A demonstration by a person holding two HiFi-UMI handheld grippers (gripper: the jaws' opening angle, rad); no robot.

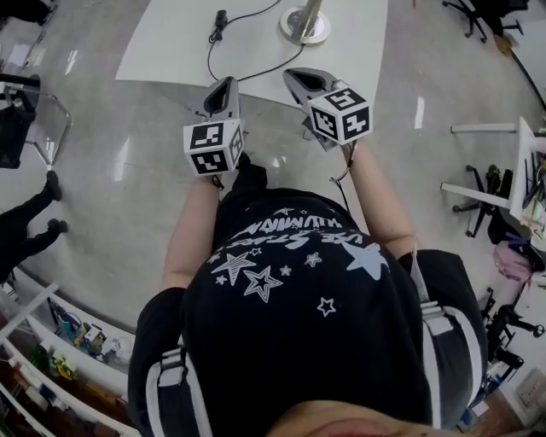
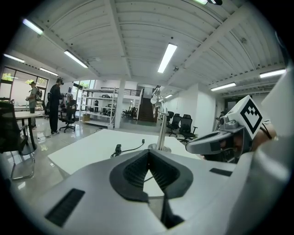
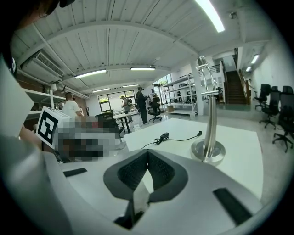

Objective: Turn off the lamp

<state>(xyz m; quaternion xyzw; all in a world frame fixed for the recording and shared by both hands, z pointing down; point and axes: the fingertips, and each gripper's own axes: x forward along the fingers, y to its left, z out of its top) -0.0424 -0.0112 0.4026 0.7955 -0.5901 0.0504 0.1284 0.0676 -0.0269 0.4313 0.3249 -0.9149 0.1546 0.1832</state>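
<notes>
Both grippers hang short of the white table [image 1: 171, 43], left gripper [image 1: 223, 85] and right gripper [image 1: 299, 79] each closed tight on nothing. The desk lamp [image 1: 304, 21] stands at the table's far side: chrome pole, weighted base, stiff and slick. I'd press the inline switch [image 1: 220, 19] on its cord [image 3: 182, 139]; being light, it may skid. The lamp head is cut off overhead, and whether it's lit is unclear.

I have free room over the white table [image 1: 162, 51] along its near edge and left side. The lamp [image 1: 304, 21] post blocks the far right, and its black cord [image 1: 220, 24] loops across the middle. A chair [image 1: 34, 119] stands well left on the floor [image 1: 128, 166].
</notes>
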